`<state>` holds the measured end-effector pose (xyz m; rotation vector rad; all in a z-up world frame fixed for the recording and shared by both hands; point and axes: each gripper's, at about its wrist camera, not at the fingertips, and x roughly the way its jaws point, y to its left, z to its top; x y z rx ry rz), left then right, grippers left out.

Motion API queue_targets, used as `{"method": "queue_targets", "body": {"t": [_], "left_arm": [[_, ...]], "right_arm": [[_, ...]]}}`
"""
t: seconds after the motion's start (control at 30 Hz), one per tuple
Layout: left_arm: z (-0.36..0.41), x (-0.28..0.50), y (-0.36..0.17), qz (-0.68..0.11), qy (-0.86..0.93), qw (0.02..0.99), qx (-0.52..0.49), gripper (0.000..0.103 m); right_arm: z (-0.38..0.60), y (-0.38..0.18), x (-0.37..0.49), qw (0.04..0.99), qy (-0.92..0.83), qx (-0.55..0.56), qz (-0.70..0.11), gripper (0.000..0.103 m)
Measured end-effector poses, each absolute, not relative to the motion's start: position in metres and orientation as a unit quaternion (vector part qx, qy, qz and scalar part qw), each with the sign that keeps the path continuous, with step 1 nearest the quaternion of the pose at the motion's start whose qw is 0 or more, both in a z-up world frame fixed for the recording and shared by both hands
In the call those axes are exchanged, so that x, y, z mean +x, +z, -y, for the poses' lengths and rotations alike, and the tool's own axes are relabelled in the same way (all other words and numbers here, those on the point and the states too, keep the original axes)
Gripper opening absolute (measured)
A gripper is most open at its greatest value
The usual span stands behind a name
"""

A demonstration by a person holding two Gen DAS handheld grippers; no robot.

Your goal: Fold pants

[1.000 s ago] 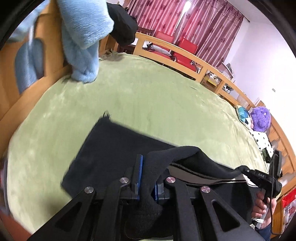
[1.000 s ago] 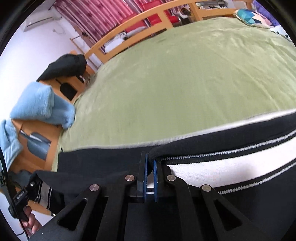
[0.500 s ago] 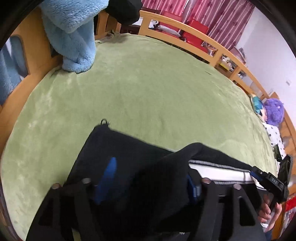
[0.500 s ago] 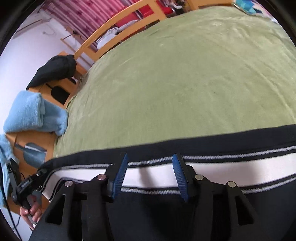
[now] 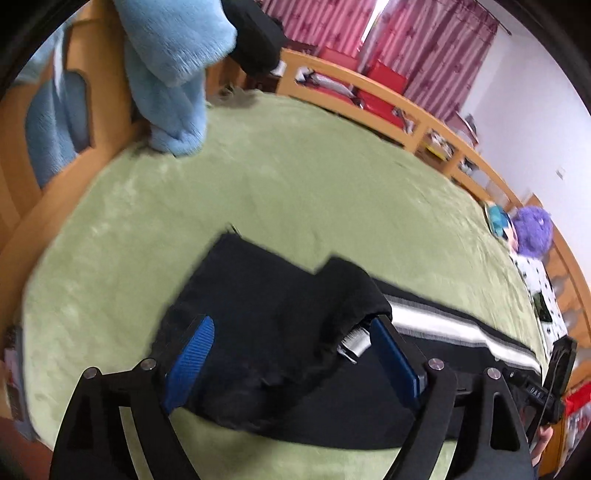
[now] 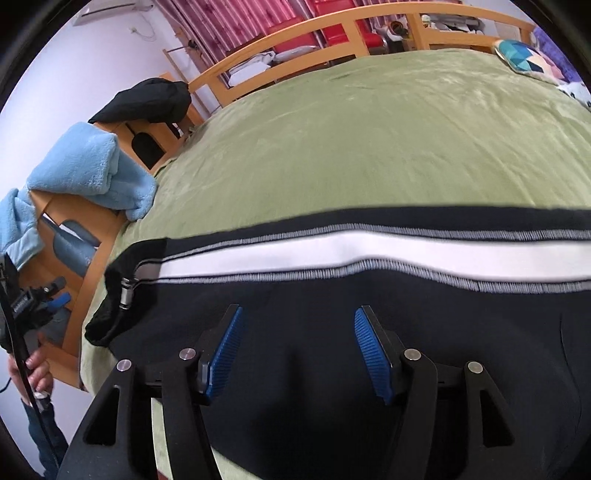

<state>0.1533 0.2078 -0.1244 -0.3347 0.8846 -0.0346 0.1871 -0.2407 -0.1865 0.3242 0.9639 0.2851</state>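
Black pants (image 5: 280, 306) with a white side stripe (image 5: 443, 325) lie on the green bedspread (image 5: 295, 177). My left gripper (image 5: 293, 356) hangs over a bunched fold of them with a silver zip pull (image 5: 354, 343). Its jaws are opening, and the cloth lies loose between the blue pads (image 5: 192, 354). In the right wrist view the pants (image 6: 369, 295) spread flat with the stripe (image 6: 369, 247) running across. My right gripper (image 6: 299, 350) sits just above the black cloth with its jaws opening and its pads (image 6: 225, 347) free of the fabric.
A light blue fleece blanket (image 5: 173, 66) and a black garment (image 5: 255, 33) hang over the wooden bed end (image 6: 74, 221). A wooden rail (image 5: 406, 107) runs along the far side. Cushions and a purple plush toy (image 5: 532, 229) sit at the right. A hand (image 6: 33, 373) holds the other gripper.
Both grippers were shut on the black cloth a second ago. Both have since opened and let it go, and the lifted fold has dropped onto the bed.
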Motion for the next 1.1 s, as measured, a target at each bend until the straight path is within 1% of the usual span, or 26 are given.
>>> {"method": "queue_targets", "body": {"t": [0.2,0.37,0.47,0.53,0.57,0.6,0.63,0.67,0.7,0.83,0.87,0.93,0.97,1.0,1.03,1.1], "left_arm": [[-0.162,0.151,-0.166,-0.452,-0.049,0.882,-0.124,0.086],[-0.119,0.174,-0.191,-0.436,-0.012,0.9,-0.023,0.086],[-0.101,0.189,-0.212,-0.459,0.012,0.888,0.021,0.086],[-0.093,0.192,-0.223,-0.46,0.031,0.886,0.057,0.084],[-0.093,0.193,-0.223,-0.456,0.041,0.887,0.064,0.07],[-0.098,0.193,-0.22,-0.452,0.051,0.889,0.061,0.05],[-0.103,0.193,-0.216,-0.45,0.049,0.89,0.049,0.042],[-0.113,0.193,-0.207,-0.444,0.049,0.894,0.027,0.03],[-0.126,0.192,-0.196,-0.431,0.053,0.901,0.001,0.026],[-0.196,0.207,-0.155,-0.399,0.103,0.907,-0.085,0.026],[-0.212,0.213,-0.149,-0.4,0.114,0.904,-0.1,0.031],[-0.233,0.219,-0.139,-0.398,0.153,0.898,-0.108,0.036],[-0.24,0.223,-0.133,-0.396,0.178,0.895,-0.102,0.049],[-0.247,0.219,-0.124,-0.388,0.191,0.896,-0.099,0.07],[-0.251,0.211,-0.117,-0.374,0.189,0.902,-0.107,0.076],[-0.254,0.194,-0.107,-0.349,0.152,0.915,-0.137,0.078]], "right_arm": [[0.257,-0.192,0.159,0.862,0.119,0.16,-0.467,0.061],[0.267,-0.199,0.147,0.858,0.103,0.168,-0.474,0.061],[0.271,-0.203,0.144,0.856,0.093,0.17,-0.479,0.061],[0.274,-0.205,0.144,0.856,0.087,0.162,-0.483,0.061],[0.275,-0.206,0.144,0.856,0.081,0.157,-0.485,0.061],[0.277,-0.206,0.145,0.856,0.076,0.154,-0.487,0.061],[0.279,-0.208,0.146,0.854,0.074,0.155,-0.49,0.061],[0.281,-0.209,0.147,0.853,0.073,0.157,-0.493,0.061],[0.283,-0.21,0.147,0.851,0.072,0.159,-0.495,0.061],[0.287,-0.209,0.15,0.853,0.07,0.154,-0.493,0.061],[0.286,-0.209,0.15,0.853,0.071,0.155,-0.493,0.061],[0.286,-0.21,0.152,0.853,0.071,0.158,-0.493,0.061],[0.286,-0.211,0.152,0.852,0.07,0.158,-0.494,0.061],[0.286,-0.212,0.152,0.852,0.069,0.157,-0.495,0.061],[0.286,-0.212,0.151,0.852,0.068,0.155,-0.496,0.061],[0.286,-0.212,0.148,0.853,0.065,0.151,-0.495,0.061]]}}
